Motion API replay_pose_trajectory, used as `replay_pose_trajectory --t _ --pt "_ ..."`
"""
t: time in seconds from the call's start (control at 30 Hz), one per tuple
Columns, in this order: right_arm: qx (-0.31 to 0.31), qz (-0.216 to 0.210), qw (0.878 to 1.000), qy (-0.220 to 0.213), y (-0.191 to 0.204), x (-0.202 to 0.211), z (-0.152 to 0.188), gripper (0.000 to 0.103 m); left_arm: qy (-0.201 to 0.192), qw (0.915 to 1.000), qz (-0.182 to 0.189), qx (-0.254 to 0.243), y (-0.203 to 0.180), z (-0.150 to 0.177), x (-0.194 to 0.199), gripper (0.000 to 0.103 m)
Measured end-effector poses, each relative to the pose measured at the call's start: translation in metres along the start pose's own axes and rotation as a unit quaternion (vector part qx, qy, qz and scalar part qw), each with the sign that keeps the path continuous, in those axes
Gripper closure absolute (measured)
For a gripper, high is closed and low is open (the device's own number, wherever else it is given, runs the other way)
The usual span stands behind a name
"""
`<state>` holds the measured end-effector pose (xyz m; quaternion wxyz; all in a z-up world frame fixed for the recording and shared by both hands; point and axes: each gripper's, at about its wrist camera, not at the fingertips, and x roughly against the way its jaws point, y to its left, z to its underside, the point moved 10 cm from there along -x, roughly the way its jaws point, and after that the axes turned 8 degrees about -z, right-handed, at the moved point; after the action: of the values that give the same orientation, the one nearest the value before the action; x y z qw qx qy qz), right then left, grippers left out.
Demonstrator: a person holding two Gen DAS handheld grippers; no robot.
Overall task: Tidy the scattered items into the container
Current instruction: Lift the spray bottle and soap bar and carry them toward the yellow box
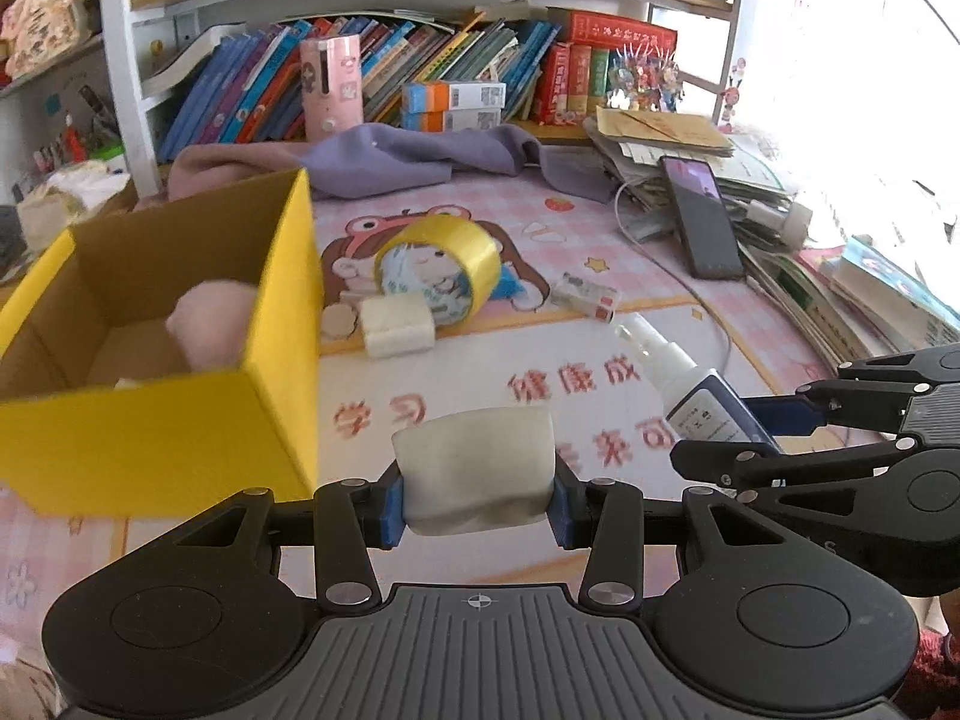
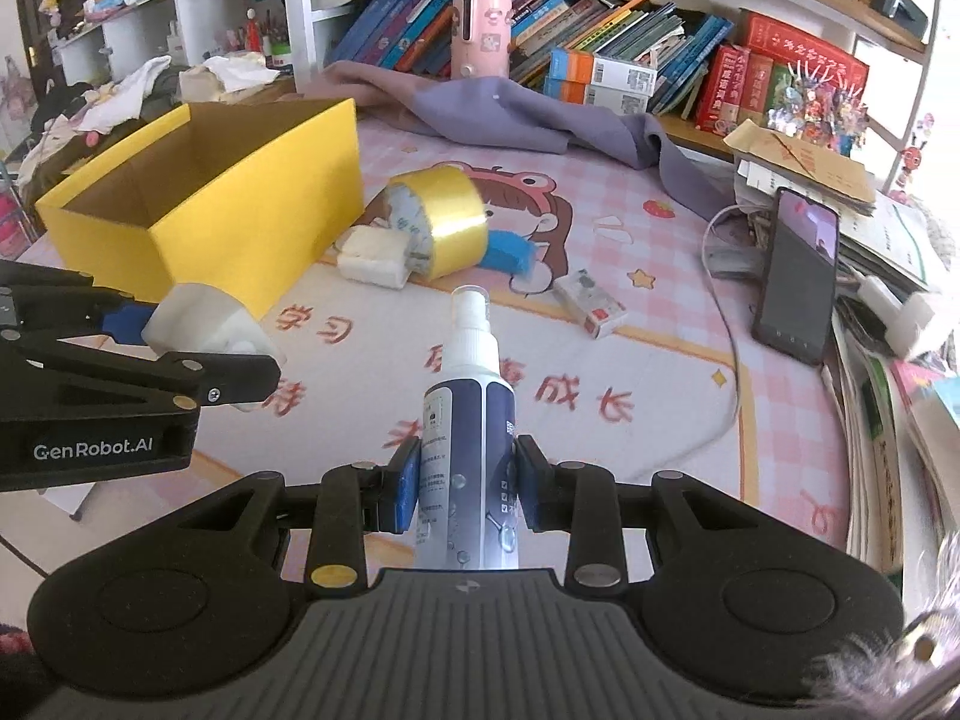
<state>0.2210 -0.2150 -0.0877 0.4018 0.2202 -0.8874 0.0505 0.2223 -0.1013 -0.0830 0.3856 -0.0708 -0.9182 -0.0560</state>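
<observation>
Here, the yellow box [image 1: 162,432] fills the left of the left wrist view; at lower centre the left gripper [image 1: 477,495] clamps a white block [image 1: 474,468]; the right gripper [image 2: 465,489], angled downward, pinches a spray bottle [image 2: 468,414]; a tape roll [image 2: 435,228] lies beyond.

We see white bookshelves [image 1: 420,78] crammed with books behind a pink cartoon desk mat [image 2: 660,360]. Bright daylight floods in from our right.
</observation>
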Motion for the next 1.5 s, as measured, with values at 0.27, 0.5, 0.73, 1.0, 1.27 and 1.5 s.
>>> replay_pose_trajectory --t 0.27,0.5,0.73,1.0,1.27,1.5 --pt "-0.004 0.018 1.000 0.000 0.055 0.026 0.038 0.072 -0.008 0.9998 0.019 0.004 0.027 0.040 0.040 0.061" --pt "-0.009 0.027 1.000 -0.004 0.100 0.043 0.061 0.072 -0.012 0.9996 0.024 0.004 0.049 0.068 0.069 0.061" --pt "0.022 0.007 1.000 -0.004 0.147 0.044 0.061 0.072 -0.015 0.9991 0.001 0.040 0.089 0.087 0.092 0.061" --pt "0.070 -0.042 0.997 0.006 0.201 0.033 0.054 0.072 -0.001 0.9961 -0.047 0.075 0.134 0.110 0.106 0.061" --pt "0.091 -0.072 0.993 0.005 0.227 0.024 0.047 0.072 0.002 0.9912 -0.084 0.102 0.166 0.124 0.115 0.061" --pt "0.102 -0.076 0.992 0.000 0.239 0.023 0.042 0.072 0.003 0.9913 -0.082 0.103 0.170 0.126 0.117 0.061"
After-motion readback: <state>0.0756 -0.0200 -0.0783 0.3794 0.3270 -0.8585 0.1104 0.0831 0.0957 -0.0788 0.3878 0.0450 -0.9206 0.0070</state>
